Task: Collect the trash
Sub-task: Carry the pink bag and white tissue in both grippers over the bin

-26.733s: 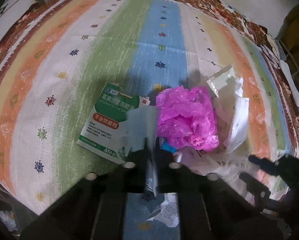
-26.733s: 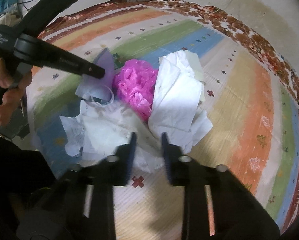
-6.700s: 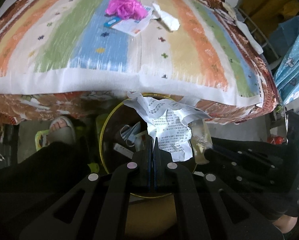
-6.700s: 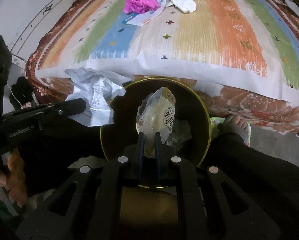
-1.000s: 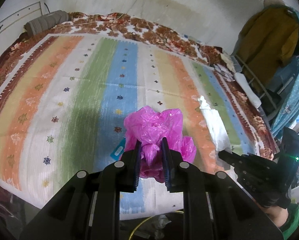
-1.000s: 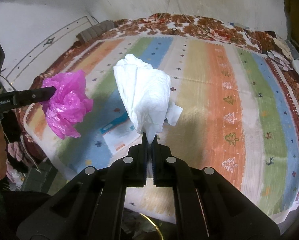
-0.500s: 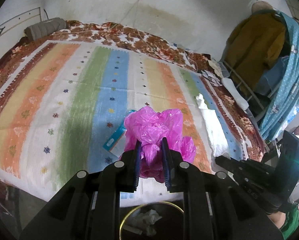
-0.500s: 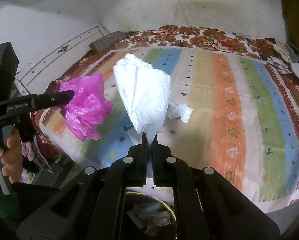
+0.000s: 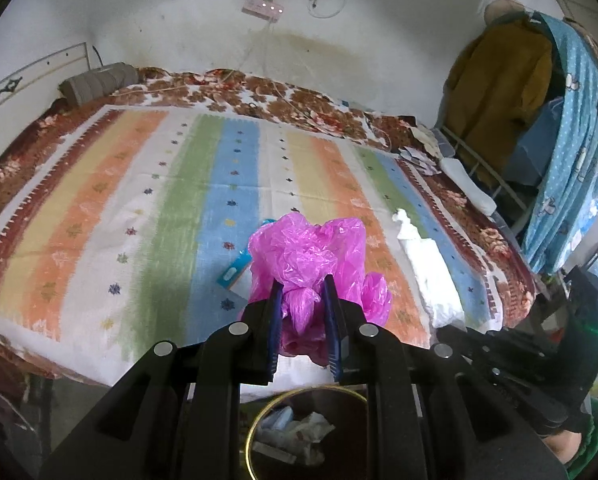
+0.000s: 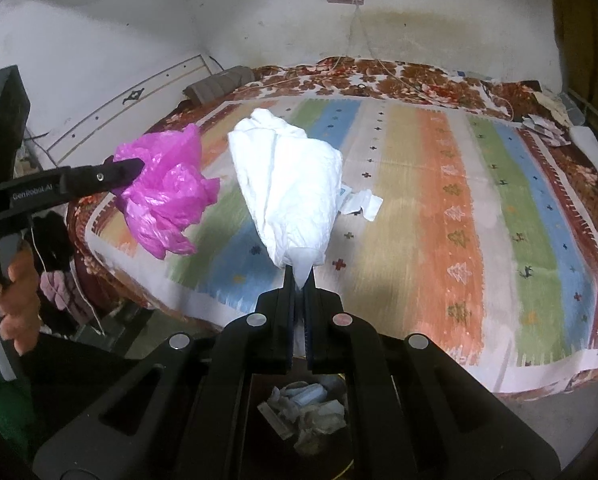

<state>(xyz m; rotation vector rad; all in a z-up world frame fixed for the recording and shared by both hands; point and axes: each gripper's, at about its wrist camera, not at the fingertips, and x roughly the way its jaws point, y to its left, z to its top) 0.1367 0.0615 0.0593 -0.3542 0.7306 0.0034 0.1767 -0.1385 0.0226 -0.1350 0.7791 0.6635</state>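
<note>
My left gripper [image 9: 301, 284] is shut on a crumpled pink plastic bag [image 9: 313, 252] and holds it in the air in front of the bed; the bag also shows in the right wrist view [image 10: 167, 196]. My right gripper [image 10: 298, 280] is shut on a white plastic bag [image 10: 291, 192] that stands up from its jaws. Below both grippers stands a round brown trash bin with a gold rim [image 9: 259, 420], holding several pieces of trash [image 10: 307, 408]. A blue and white leaflet [image 9: 231, 274] and a white paper scrap [image 10: 361, 202] lie on the striped bed cover [image 9: 171, 216].
The bed fills the middle of both views, with a wall behind. A rack with hanging clothes [image 9: 539, 120] stands at the right. A grey rolled bundle [image 9: 99, 80] lies at the bed's far left corner. Small papers [image 10: 543, 124] lie at its far right.
Both grippers have pulled back and risen from the bed with their bags. The trash bin has come further into view below them.
</note>
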